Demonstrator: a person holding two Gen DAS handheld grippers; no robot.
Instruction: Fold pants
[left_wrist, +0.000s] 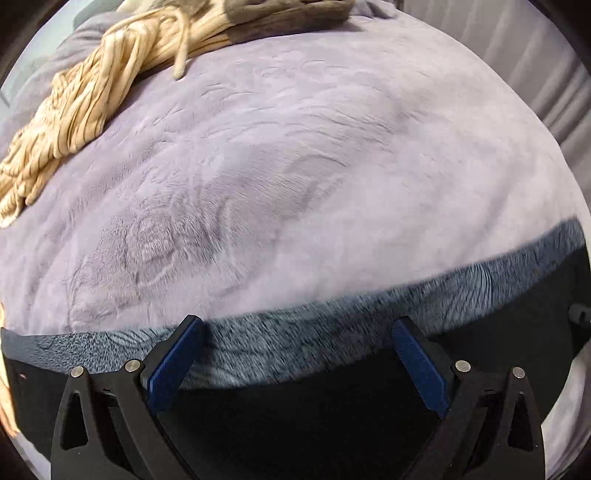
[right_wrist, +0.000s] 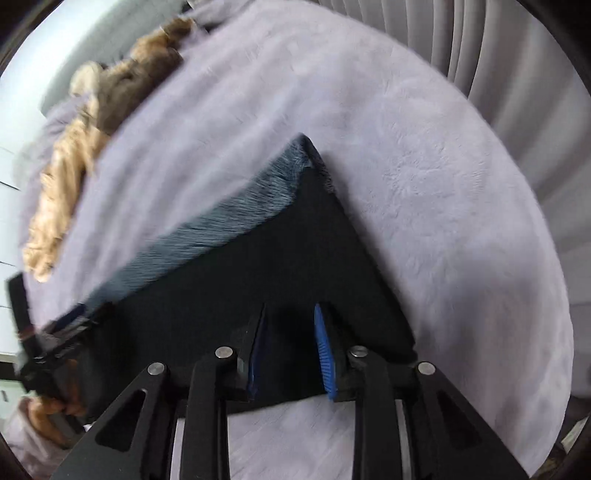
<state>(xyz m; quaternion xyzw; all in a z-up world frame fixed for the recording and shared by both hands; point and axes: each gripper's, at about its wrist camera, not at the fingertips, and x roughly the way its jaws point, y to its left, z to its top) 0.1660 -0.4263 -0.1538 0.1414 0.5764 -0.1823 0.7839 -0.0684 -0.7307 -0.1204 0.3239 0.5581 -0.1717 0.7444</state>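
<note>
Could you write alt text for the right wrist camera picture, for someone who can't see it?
Dark pants with a fuzzy grey lining lie on a lavender fleece blanket, with the right gripper above them, its fingers slightly apart. Tan and brown clothes are heaped at the far left.

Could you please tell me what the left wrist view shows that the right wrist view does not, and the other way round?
Only the left wrist view shows the left gripper head-on, jaws wide apart over the fleecy edge of the black pants, and the stripes on the tan garment.

Only the right wrist view shows the right gripper, jaws narrowly apart over the pants, the pants' corner, and a hand at lower left.

Both show the lilac blanket, the pants, the tan garment and the curtain.
</note>
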